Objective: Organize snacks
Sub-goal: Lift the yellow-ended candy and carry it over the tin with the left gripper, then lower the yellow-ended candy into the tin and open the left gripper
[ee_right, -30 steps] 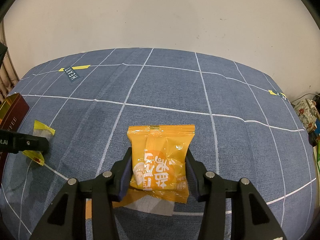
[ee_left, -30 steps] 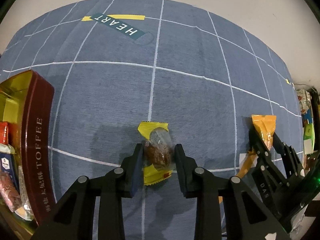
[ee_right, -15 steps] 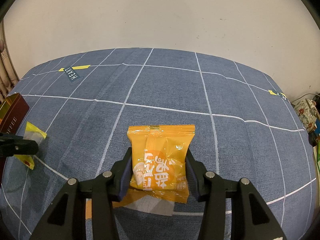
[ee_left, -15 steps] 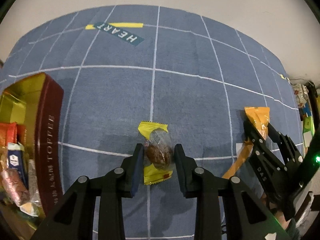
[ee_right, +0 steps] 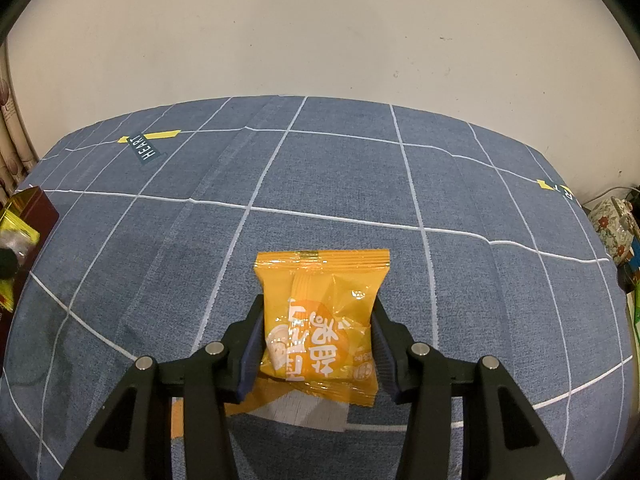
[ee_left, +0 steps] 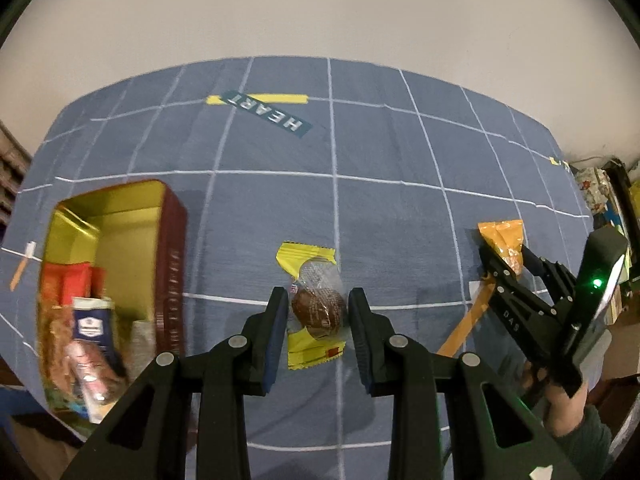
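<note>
1. Two grippers each hold one wrapped snack above a blue cloth (ee_right: pixel 328 184) crossed by white grid lines; a pale wall rises behind it.
2. The left gripper (ee_left: pixel 318 312) is closed narrow on a small yellow-and-clear wrapped snack (ee_left: pixel 316 304); its pads press the clear middle, where a brown round piece shows; the yellow ends stick out above and below the fingers.
3. The right gripper (ee_right: pixel 318 332) is closed on an orange snack packet (ee_right: pixel 320 316); the pads press both side edges, and the packet's sealed top stands clear beyond the fingertips; in the left wrist view this gripper appears at the right, with a hand (ee_left: pixel 560 404) and a green sleeve behind it.
4. A dark red tin (ee_left: pixel 172 264) with a gold lining sits open on the cloth to the left of the left gripper; several wrapped snacks (ee_left: pixel 88 320) lie in its near end, blurred; its far end shows bare lining.
5. A dark label reading HEART (ee_left: pixel 266 114), with a yellow strip beside it, lies on the far part of the cloth.
</note>
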Demonstrator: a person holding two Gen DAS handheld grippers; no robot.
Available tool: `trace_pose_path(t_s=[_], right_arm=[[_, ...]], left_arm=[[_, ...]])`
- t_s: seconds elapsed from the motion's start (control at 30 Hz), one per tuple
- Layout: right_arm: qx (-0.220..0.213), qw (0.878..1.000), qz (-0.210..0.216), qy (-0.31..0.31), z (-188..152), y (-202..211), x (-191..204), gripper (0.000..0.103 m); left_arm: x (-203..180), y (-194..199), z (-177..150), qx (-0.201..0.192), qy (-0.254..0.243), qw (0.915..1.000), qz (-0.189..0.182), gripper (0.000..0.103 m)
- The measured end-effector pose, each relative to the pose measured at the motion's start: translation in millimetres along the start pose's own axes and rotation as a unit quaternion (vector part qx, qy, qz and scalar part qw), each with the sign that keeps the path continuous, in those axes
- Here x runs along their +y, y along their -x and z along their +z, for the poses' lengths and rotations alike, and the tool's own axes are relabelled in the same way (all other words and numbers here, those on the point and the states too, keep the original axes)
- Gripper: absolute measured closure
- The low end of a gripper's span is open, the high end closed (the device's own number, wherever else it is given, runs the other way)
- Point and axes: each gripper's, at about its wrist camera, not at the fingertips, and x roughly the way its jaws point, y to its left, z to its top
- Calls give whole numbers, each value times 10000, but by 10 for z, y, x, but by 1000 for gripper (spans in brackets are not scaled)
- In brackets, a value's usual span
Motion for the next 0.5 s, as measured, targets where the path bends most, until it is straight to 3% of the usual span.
trace_pose_path(t_s=[0.5], right_arm=[[3,10000,5,-6,1,-2,10,54]], left_arm=[[948,392,-176,-117,344,9972,648,75]])
